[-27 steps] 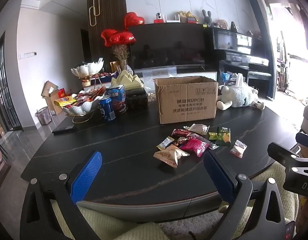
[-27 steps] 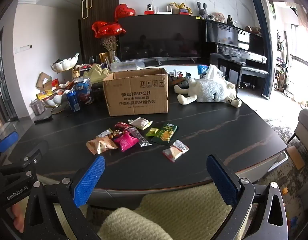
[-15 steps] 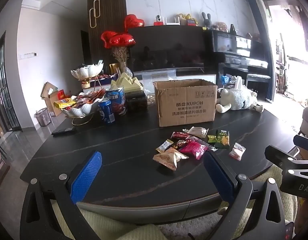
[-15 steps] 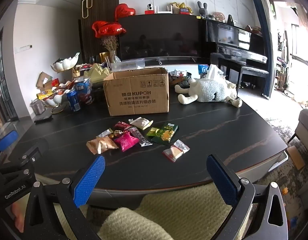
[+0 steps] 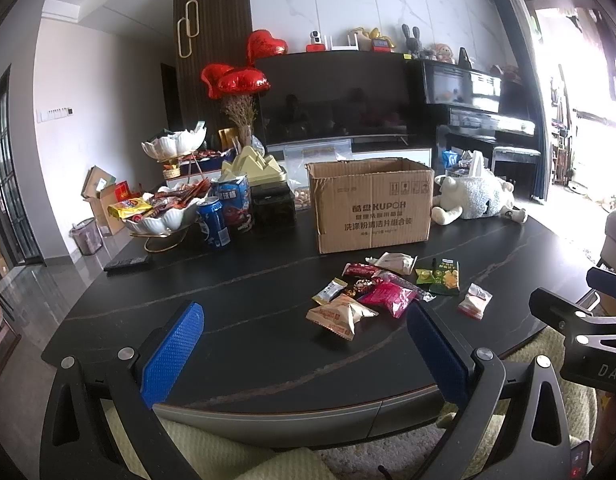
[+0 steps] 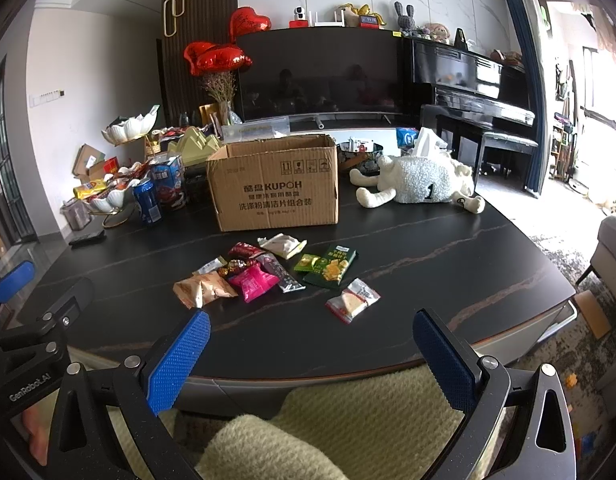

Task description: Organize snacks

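Several snack packets lie in a loose pile on the black table [image 5: 228, 312]: a tan packet [image 5: 339, 314], a pink packet [image 5: 389, 298], a green packet [image 5: 443, 280] and a small clear one [image 5: 473, 300]. An open cardboard box [image 5: 371, 208] stands behind them. The same pile shows in the right wrist view, with the tan packet [image 6: 204, 290], pink packet [image 6: 254, 282], green packet [image 6: 331, 266] and box [image 6: 276, 186]. My left gripper [image 5: 304, 344] is open and empty at the table's near edge. My right gripper [image 6: 308, 354] is open and empty, also short of the table edge.
A white bowl of snacks [image 5: 160, 220], a blue can [image 5: 214, 222] and a dark tin [image 5: 274, 210] stand at the left. A plush sheep [image 5: 473, 200] lies right of the box. A remote [image 5: 128, 262] lies near the left edge. A chair back [image 6: 327, 420] is below the grippers.
Both views have shifted very slightly; the left gripper has drifted a touch relative to the table. Nothing on the table has moved.
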`<control>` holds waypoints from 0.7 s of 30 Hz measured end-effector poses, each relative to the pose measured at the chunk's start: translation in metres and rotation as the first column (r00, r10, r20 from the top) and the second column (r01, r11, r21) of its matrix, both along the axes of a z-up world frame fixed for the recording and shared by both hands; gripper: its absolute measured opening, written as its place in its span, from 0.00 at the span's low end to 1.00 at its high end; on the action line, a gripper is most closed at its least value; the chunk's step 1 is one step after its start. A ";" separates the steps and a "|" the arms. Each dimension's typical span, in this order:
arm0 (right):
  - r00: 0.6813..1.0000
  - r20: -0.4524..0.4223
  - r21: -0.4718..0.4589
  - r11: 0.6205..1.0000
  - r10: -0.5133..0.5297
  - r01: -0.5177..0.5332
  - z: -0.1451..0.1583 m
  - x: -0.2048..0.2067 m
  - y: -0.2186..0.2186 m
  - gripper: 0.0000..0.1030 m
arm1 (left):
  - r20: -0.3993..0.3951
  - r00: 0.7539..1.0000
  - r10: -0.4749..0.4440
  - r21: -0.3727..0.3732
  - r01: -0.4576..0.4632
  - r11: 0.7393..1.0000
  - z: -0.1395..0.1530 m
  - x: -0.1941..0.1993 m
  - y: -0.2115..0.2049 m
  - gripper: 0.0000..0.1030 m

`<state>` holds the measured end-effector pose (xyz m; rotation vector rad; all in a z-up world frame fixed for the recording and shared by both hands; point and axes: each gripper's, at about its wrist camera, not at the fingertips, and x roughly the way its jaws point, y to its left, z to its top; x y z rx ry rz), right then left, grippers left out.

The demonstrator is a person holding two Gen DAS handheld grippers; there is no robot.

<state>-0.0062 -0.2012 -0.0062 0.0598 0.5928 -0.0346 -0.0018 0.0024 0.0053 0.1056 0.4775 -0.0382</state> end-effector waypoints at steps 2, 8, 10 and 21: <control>1.000 0.001 -0.001 1.000 -0.001 0.001 0.000 0.000 0.000 1.00 | 0.001 1.000 0.001 0.000 -0.001 1.000 0.000 0.000 0.000 1.00; 1.000 0.000 0.000 1.000 -0.001 0.001 0.000 -0.001 0.000 1.00 | 0.001 1.000 0.000 0.001 0.000 1.000 0.000 0.000 0.000 1.00; 1.000 0.000 0.001 1.000 0.000 0.000 0.000 -0.001 0.000 1.00 | 0.001 1.000 -0.001 0.000 0.001 1.000 0.000 0.000 0.000 1.00; 1.000 0.000 0.001 1.000 -0.001 0.001 0.000 -0.002 0.000 1.00 | 0.000 1.000 -0.001 0.003 0.001 1.000 0.000 0.000 0.000 1.00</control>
